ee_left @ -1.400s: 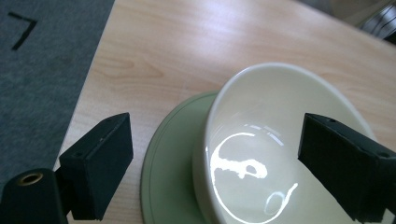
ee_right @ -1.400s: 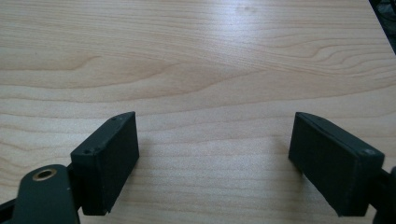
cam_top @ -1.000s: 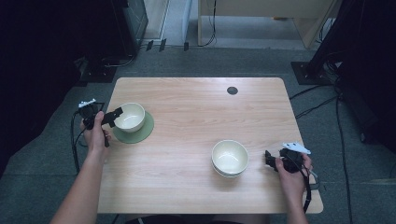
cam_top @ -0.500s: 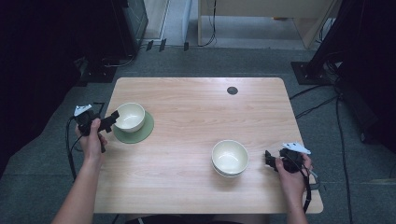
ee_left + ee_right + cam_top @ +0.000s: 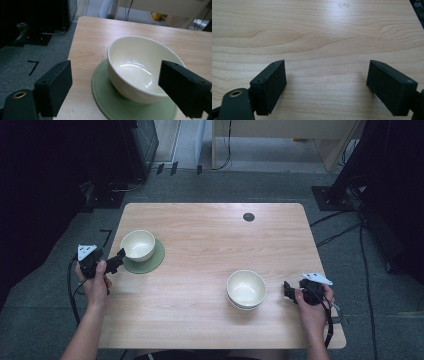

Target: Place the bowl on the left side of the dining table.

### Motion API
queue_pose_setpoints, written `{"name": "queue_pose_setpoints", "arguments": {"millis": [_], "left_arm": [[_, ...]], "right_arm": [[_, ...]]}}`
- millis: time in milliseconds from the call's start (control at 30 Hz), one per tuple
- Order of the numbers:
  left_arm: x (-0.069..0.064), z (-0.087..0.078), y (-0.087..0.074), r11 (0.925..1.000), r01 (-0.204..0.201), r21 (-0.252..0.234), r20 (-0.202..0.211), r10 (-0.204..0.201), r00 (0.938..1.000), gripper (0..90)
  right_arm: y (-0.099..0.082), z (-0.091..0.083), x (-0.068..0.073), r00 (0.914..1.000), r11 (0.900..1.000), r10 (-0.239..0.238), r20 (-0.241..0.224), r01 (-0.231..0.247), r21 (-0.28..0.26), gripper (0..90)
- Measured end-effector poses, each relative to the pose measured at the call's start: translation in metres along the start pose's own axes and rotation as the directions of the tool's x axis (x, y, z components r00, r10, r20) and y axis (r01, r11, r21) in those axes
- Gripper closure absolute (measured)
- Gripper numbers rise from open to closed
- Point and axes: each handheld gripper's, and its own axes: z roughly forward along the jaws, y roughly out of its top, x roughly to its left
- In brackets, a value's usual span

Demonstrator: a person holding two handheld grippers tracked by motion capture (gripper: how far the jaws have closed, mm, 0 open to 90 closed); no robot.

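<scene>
Bowl [image 5: 140, 72] just ahead, left claw [image 5: 120, 87] spread

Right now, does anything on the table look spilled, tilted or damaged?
Nothing stands out. The cream bowl sits upright on the green saucer, the stacked bowls stand level, and the wooden table looks dry.

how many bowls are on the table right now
2. One bowl sits on the green saucer near the table's left edge, by the left tool. The other bowl sits front right, near the right tool.
</scene>
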Motion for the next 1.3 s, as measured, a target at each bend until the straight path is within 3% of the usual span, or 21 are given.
{"name": "queue_pose_setpoints", "arguments": {"millis": [167,300,567,700,1000,1133,1300], "left_arm": [[-0.004,-0.007,-0.008,1.0,-0.002,0.004,0.014,0.002,0.9999,11.4],[-0.006,-0.015,-0.014,0.9999,0.01,-0.011,-0.002,-0.01,0.9999,11.4],[-0.01,-0.022,-0.031,0.9999,-0.006,0.013,0.014,0.006,0.9999,11.4],[-0.008,-0.024,-0.039,0.9997,0.002,0.023,-0.001,-0.002,1.0,11.4],[-0.006,-0.035,-0.063,0.9977,-0.007,0.067,-0.002,0.008,1.0,11.4],[-0.002,-0.039,-0.072,0.9929,0.002,0.119,-0.019,0.0,0.9998,11.4],[0.002,-0.045,-0.079,0.9898,-0.021,0.141,-0.035,0.026,0.9991,11.4]], "right_arm": [[0.0,0.0,0.0,1.0,1.0,0.0,0.0,0.0,0.0,15.8],[0.0,0.0,0.0,1.0,1.0,0.0,0.001,0.0,-0.001,15.9],[0.0,0.0,0.0,1.0,1.0,0.0,0.001,0.0,0.001,15.9],[0.0,0.0,0.0,1.0,1.0,-0.001,0.001,0.001,0.001,16.0],[0.0,0.0,0.001,1.0,1.0,-0.001,-0.001,0.001,0.0,15.9],[-0.001,-0.001,0.002,1.0,1.0,-0.002,-0.001,0.002,0.0,16.0],[-0.001,-0.001,0.002,1.0,1.0,-0.002,-0.001,0.002,0.0,16.0]]}}
